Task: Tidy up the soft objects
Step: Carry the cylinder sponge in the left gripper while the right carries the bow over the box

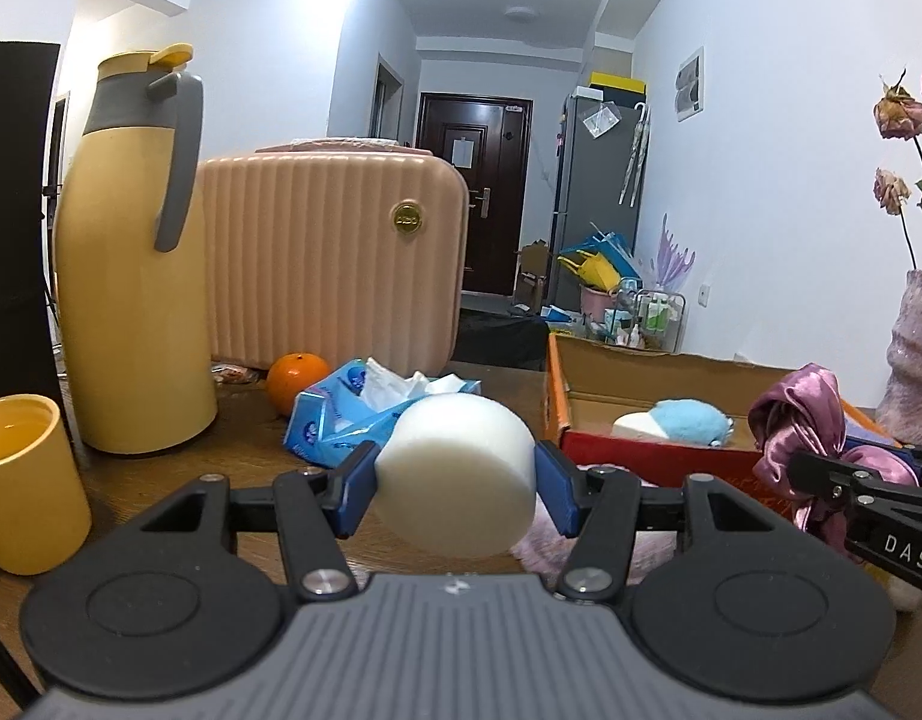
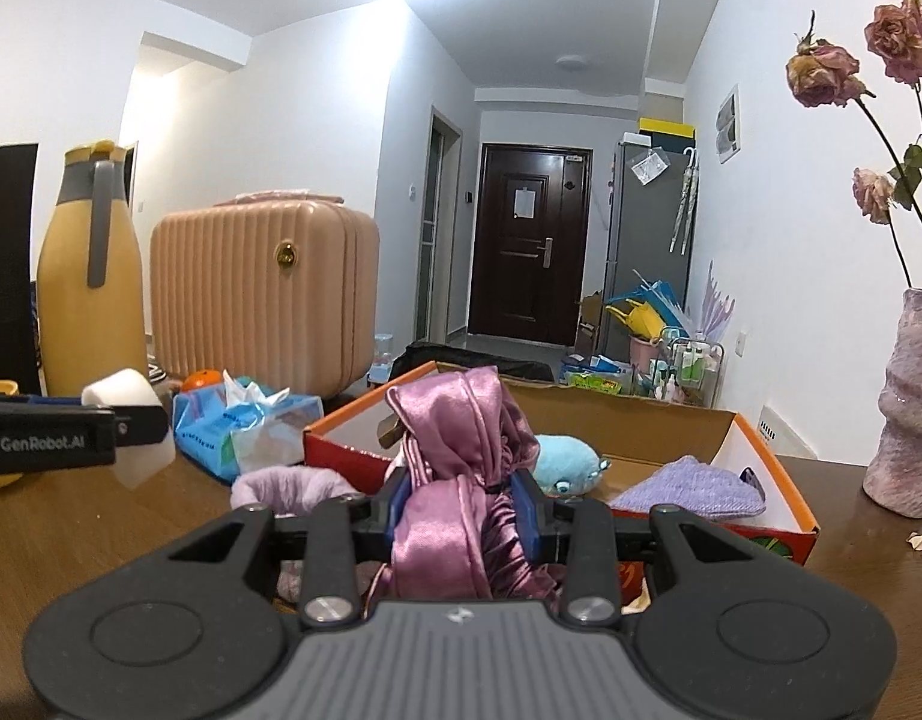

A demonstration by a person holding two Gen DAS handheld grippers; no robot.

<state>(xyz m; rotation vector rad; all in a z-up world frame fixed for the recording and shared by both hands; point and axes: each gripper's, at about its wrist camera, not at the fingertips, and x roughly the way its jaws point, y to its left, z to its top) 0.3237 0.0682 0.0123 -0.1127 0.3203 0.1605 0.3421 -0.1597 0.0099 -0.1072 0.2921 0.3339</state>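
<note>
My left gripper [image 1: 455, 483] is shut on a white foam cylinder [image 1: 455, 474] and holds it above the wooden table; it also shows in the right wrist view [image 2: 131, 426]. My right gripper [image 2: 466, 507] is shut on a purple satin scrunchie [image 2: 455, 480], held in front of the open cardboard box [image 2: 761, 444]; the scrunchie also shows in the left wrist view [image 1: 803, 420]. Inside the box lie a blue plush toy [image 2: 566, 465] and a lilac knitted cloth [image 2: 695, 489]. A fluffy pale purple item [image 2: 287, 489] lies on the table left of the box.
A yellow thermos jug [image 1: 131, 276], a yellow cup [image 1: 23, 480], a pink ribbed case [image 1: 335, 258], an orange [image 1: 296, 381] and a blue tissue pack [image 1: 353, 414] stand at the left. A pink vase [image 2: 905, 414] with dried roses stands at the right.
</note>
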